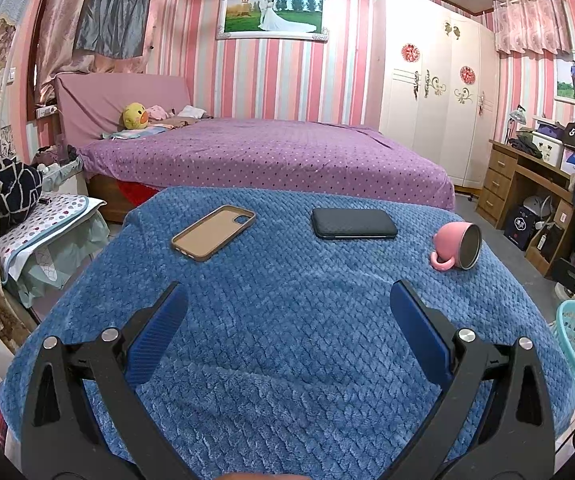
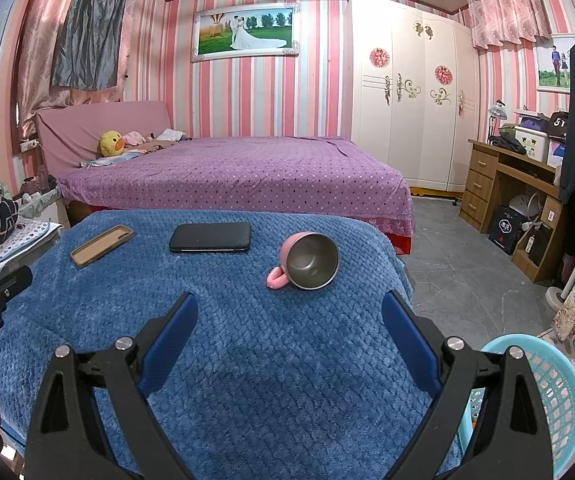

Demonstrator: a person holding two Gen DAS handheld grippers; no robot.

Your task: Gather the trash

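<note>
Here, a table draped in a blue quilted fleece blanket (image 1: 287, 320) carries three things in a loose row along its far half. At the left lies a tan phone case (image 1: 213, 232), inner side up, with a rounded camera cut-out at its far corner. Well apart to its right, near the middle, a black smartphone (image 1: 354, 223) lies flat, its long side running left to right. Further right, near the blanket's right edge, a pink mug (image 2: 307, 260) is tipped on its side, its handle touching the fleece and its grey metal-lined mouth turned toward the right wrist camera; nothing shows inside it. The left gripper (image 1: 287, 308) hovers over the near part of the blanket, its blue-padded fingers spread wide with nothing between them. The right gripper (image 2: 289, 320) hangs likewise over the fleece just short of the mug, its fingers also parted wide and empty. A light blue lattice plastic basket (image 2: 551, 380) stands on the floor just beside the table's right near corner. Behind the table is a bed with a purple dotted cover (image 1: 267, 156), a yellow duck plush (image 1: 134, 116) near its headboard, and a white wardrobe (image 2: 411, 112) against the striped wall.
</note>
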